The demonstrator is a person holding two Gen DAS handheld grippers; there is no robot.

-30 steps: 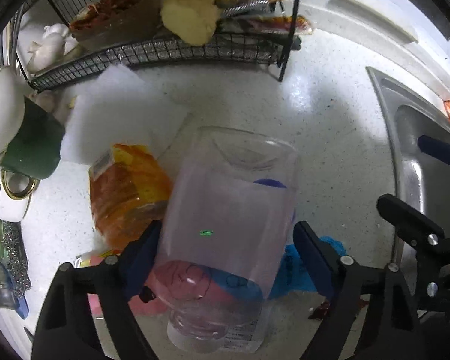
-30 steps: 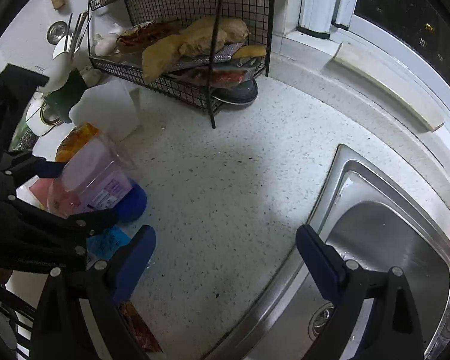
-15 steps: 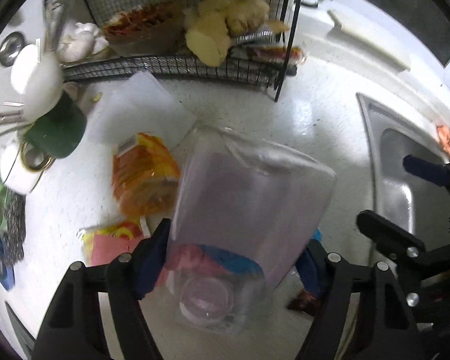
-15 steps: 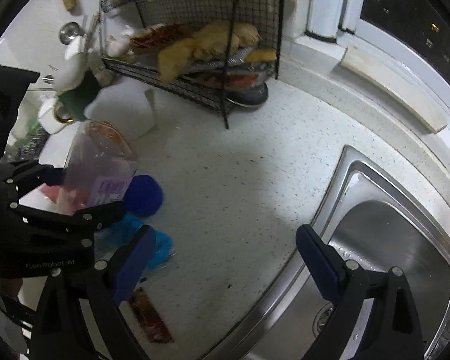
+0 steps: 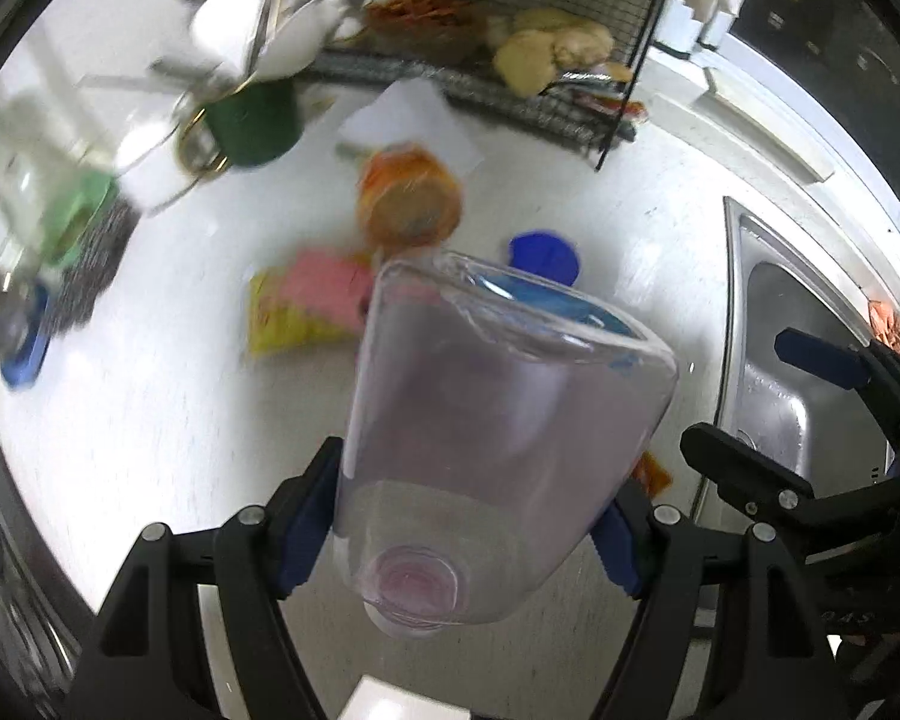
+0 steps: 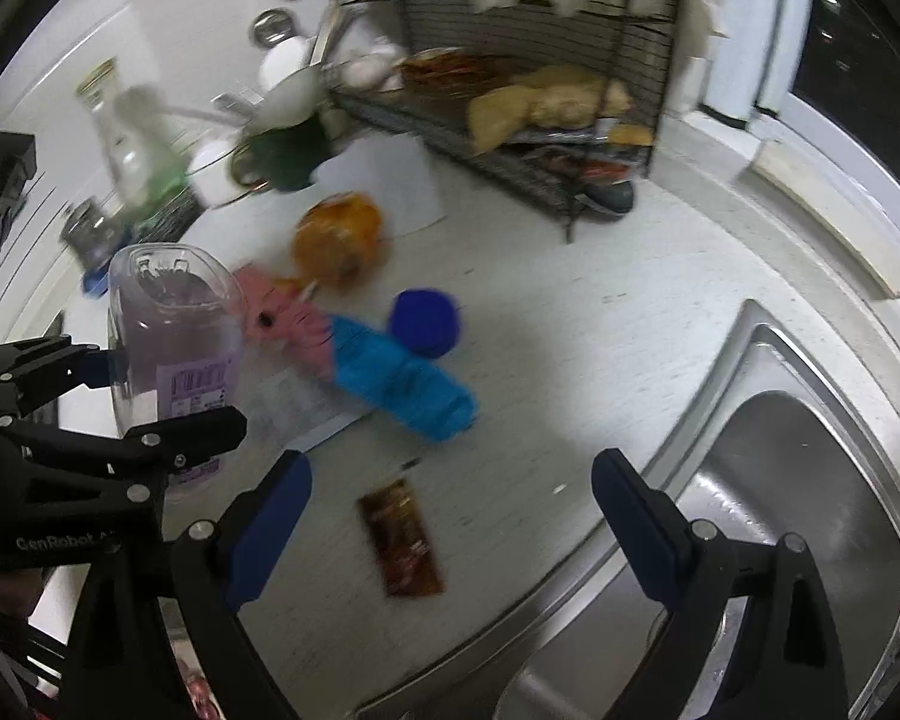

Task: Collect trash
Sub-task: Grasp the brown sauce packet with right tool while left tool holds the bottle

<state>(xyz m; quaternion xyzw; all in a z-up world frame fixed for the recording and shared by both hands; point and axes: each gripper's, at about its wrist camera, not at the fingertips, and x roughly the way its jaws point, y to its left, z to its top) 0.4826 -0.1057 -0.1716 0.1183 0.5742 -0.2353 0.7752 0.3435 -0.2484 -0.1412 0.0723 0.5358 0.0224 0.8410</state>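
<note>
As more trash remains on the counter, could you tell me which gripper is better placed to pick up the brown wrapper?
Right. The right gripper is open, with the brown wrapper just ahead; the left gripper holds the bottle.

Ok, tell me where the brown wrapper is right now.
In the right wrist view, the brown wrapper lies flat on the white counter, between the right gripper's open fingers, just left of the sink and below the blue packet.
</note>
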